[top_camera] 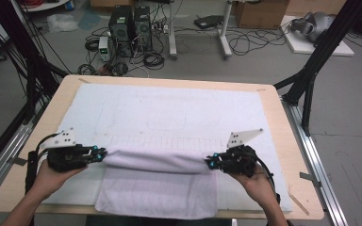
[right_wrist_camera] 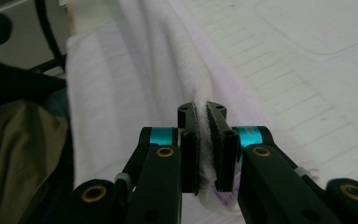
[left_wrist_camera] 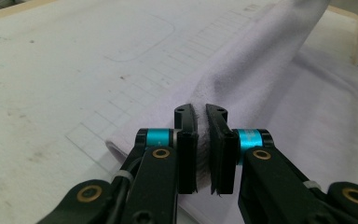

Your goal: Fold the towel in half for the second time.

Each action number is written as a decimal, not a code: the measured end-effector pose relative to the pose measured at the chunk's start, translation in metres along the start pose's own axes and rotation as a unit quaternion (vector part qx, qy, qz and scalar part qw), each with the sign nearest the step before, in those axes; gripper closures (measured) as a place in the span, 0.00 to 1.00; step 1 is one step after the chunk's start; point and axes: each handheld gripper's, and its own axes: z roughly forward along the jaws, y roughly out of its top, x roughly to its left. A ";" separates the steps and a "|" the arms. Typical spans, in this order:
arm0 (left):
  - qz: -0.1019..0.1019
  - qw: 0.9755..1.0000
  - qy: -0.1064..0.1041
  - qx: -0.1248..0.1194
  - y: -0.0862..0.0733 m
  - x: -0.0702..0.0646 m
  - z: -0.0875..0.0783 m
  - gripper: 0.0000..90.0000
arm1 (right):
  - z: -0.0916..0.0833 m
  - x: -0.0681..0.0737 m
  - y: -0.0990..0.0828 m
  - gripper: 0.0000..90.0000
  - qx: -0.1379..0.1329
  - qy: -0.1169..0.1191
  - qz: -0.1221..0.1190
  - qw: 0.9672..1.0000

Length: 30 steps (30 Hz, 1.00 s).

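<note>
Towel (top_camera: pixel 158 183) is the landmark: a pale lilac cloth lying at the near edge of the counter (top_camera: pixel 292 141), its near hem hanging just over that edge toward the person. Nearest to the viewer in the high view, two forearms come in from below, and each hand carries a pair of tongs. Left tongs (top_camera: pixel 100 153) sit at the towel's left end and right tongs (top_camera: pixel 210 163) at its right end, both pointing inward at the cloth. Between them the towel's far edge is raised off the surface into a long ridge, while the rest of the cloth lies flat below it, toward the person.

In the left gripper view, the left tongs (left_wrist_camera: pixel 201 135) are narrow, their black jaws pinched onto the fuzzy fold of the towel (left_wrist_camera: pixel 261 70), which rises away to the upper right. In the right gripper view, the right tongs (right_wrist_camera: pixel 202 135) are likewise narrow and clamped on the towel (right_wrist_camera: pixel 168 56), with a bit of cloth poking out below the jaws.

Beyond the towel lies a white mat (top_camera: pixel 169 108) covering most of the counter, marked with faint drawn outlines. Past the counter's far edge, the floor holds two dark computer towers (top_camera: pixel 131 28) and loose cables.
</note>
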 end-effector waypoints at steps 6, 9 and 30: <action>0.012 0.999 -0.034 0.028 -0.030 -0.029 -0.015 0.72 | -0.005 0.027 -0.027 0.79 0.012 0.041 -0.012 0.999; 0.006 0.999 -0.021 0.031 -0.031 -0.025 -0.017 0.66 | -0.007 0.022 -0.034 0.75 0.003 0.041 0.005 0.999; -0.024 0.996 0.031 0.083 -0.016 0.025 0.062 0.51 | 0.039 -0.037 -0.024 0.54 0.063 -0.066 0.035 0.995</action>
